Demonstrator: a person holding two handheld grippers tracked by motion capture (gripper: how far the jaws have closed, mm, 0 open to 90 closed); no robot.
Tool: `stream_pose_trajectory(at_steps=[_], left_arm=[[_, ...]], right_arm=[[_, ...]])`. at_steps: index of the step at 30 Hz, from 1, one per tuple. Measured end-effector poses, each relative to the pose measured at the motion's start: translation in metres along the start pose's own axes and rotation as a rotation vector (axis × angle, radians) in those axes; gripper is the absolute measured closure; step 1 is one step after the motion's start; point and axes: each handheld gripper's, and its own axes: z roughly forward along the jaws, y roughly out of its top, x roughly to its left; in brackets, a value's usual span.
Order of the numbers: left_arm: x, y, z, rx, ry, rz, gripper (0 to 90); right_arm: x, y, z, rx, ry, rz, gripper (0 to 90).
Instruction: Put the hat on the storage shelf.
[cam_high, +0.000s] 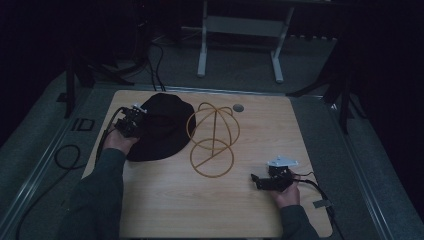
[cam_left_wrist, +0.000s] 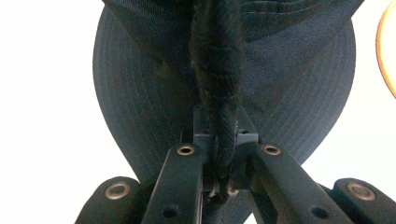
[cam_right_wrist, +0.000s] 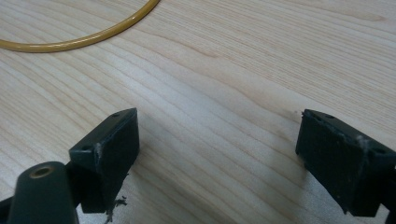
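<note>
— Where does the black bucket hat (cam_high: 162, 127) lie from the left hand-held gripper (cam_high: 133, 118)?

— Right at it: the hat sits by the desk's (cam_high: 165, 210) far left corner, and the jaws are clamped on a fold of its brim (cam_left_wrist: 223, 140) (pinched tight).

— And the wire hat stand (cam_high: 212, 140)?

— Just beside the hat, toward the desk's middle. The right hand-held gripper (cam_high: 256, 180) rests near the near right edge, jaws wide and holding nothing, well apart from the hat; the left is nearer.
</note>
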Motion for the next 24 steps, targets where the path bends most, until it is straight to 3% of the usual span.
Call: stream_pose_trajectory(at_steps=[8,13,24], left_arm=[[-0.001,0.001,-0.007,-0.008,0.003,0.015,86.5],[0.003,-0.001,-0.012,-0.014,-0.021,0.008,86.9],[0.005,-0.002,-0.024,-0.058,-0.029,0.021,87.4]], right_arm=[[0.000,0.000,0.000,0.001,0.000,0.001,13.3],[0.000,0.000,0.000,0.001,0.000,0.001,13.3],[0.000,0.000,0.000,0.001,0.000,0.001,13.3]])
